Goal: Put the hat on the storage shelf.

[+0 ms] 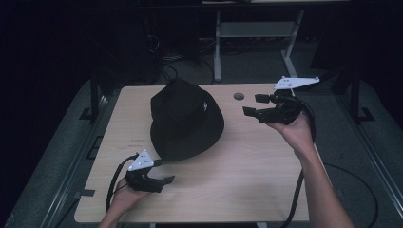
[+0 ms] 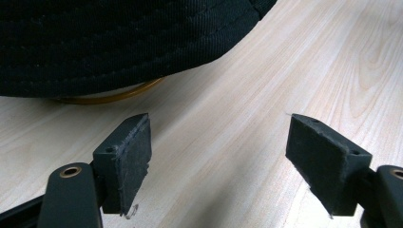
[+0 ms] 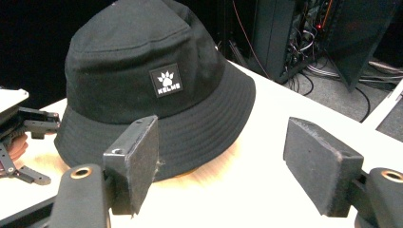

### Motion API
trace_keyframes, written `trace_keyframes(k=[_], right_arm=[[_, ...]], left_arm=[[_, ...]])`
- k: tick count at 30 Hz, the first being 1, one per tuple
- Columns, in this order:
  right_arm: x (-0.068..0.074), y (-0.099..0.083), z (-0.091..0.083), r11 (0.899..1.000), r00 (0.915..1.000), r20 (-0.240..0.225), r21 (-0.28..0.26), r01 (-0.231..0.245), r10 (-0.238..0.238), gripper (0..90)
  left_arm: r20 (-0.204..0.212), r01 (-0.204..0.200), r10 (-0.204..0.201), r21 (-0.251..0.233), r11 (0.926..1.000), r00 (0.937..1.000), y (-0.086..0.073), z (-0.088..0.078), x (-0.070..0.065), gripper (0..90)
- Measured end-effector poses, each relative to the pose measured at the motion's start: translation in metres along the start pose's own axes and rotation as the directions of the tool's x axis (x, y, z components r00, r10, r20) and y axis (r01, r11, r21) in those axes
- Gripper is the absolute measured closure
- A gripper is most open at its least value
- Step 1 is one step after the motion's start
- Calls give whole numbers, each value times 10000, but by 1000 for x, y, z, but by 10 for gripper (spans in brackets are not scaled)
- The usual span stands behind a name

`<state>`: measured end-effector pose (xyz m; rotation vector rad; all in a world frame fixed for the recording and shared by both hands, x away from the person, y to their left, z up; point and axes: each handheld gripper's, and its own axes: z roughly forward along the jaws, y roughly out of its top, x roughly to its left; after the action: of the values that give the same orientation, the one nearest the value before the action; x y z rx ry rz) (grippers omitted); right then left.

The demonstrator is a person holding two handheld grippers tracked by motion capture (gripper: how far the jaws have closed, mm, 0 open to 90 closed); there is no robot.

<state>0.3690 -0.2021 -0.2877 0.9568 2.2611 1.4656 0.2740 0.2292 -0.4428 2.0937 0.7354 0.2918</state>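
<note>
The room behind is dark, with desk legs and cabling past the far edge of my pale wood-grain worktop (image 1: 247, 166). In the high view the black cotton bucket hat (image 1: 186, 118) sits left of centre in the frame, brim down. My left gripper (image 1: 166, 180) lies low at the lower left, just short of the brim, forearm entering from the bottom edge. My right gripper (image 1: 254, 105) hangs at the upper right, wrist bent so the jaws point leftward at the hat, well apart from it.

In the left gripper view the jaws stand wide with bare wood between them; the hat brim (image 2: 119, 47) crosses the top, and a thin amber ring (image 2: 114, 95) peeks from under it. I judge I should slide one pad under the brim edge and keep off the ring.

In the right gripper view the jaws gape wide and empty, the hat (image 3: 152, 90) with its white paw patch (image 3: 166, 80) straight ahead. I should approach level and pinch the near brim.
</note>
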Motion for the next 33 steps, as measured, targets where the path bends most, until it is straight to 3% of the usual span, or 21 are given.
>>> trace_keyframes(k=[33], right_arm=[[-4, -64, -28, 9980, 9974, 348, 7, -629, 628, 234]], left_arm=[[-19, -134, 134, 52, 9999, 9999, -2, -3, -2, 225]])
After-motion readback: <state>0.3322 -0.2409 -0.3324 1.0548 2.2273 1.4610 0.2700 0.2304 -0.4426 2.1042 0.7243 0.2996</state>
